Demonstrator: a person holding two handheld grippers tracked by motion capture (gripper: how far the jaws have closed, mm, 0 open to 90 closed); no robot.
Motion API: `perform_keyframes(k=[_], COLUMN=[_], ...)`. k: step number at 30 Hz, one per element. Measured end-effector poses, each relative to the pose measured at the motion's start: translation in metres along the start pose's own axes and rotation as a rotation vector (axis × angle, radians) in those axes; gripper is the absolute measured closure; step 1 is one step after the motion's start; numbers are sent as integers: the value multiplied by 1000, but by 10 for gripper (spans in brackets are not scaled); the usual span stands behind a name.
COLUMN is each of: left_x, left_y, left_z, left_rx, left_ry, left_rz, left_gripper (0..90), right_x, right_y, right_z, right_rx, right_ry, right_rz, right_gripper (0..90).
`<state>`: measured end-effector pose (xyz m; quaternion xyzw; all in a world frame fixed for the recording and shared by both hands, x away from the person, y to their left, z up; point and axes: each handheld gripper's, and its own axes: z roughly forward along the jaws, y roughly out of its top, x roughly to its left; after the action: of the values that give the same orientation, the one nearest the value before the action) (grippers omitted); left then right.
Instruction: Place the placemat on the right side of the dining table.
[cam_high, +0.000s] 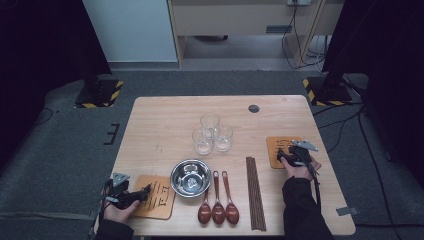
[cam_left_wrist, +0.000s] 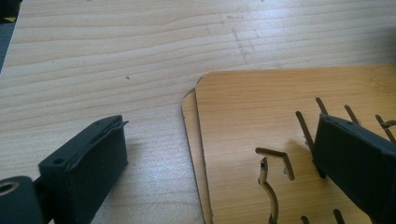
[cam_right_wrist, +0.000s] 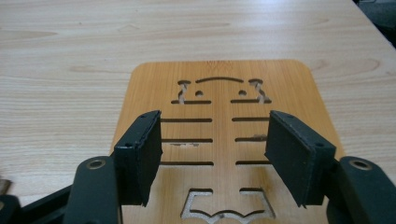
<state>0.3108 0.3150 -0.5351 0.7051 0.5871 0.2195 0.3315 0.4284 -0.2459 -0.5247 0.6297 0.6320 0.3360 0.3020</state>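
The worktop is a pale wood-grain rectangle with rounded corners and a dark round grommet near its far edge. On it, the work in hand looks like laying places: each gripper hovers over a flat bamboo coaster.

Near the right edge lies the right coaster, a rounded amber square with a fish-skeleton pattern cut through it. The right gripper sits over it, jaws apart and nothing between the pads. At the near left corner lies the left coaster stack, two thin boards slightly offset. The left gripper stands with jaws wide apart, one over bare wood, the other over the top board, gripping nothing.

My reading is that the right coaster has been set down or is about to be taken. The next move calls for a low, level pinch on a thin edge, which may slip.

Toward the near edge sit a shiny steel bowl, a bundle of dark chopsticks and three glossy brown spoons. Three clear glasses cluster at the middle.
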Motion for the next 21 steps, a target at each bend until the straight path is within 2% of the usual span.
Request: perform_keyframes(k=[4,8,11,15,21], left_x=[0,0,0,0,0], left_y=[0,0,0,0,0], left_z=[0,0,0,0,0], left_rx=[0,0,0,0,0], left_ry=[0,0,0,0,0], left_rz=[0,0,0,0,-1], left_gripper=[21,21,21,21,21], right_x=[-2,-3,-3,-4,-9], right_y=[4,10,15,21,29], right_z=[-8,-16,-22,-31,-43], right_rx=[-42,-82,-122,-160,-236], right_ry=[26,86,119,167,212], right_rz=[-18,-48,-91,-84,-66], right_gripper=[362,366,373,383,378])
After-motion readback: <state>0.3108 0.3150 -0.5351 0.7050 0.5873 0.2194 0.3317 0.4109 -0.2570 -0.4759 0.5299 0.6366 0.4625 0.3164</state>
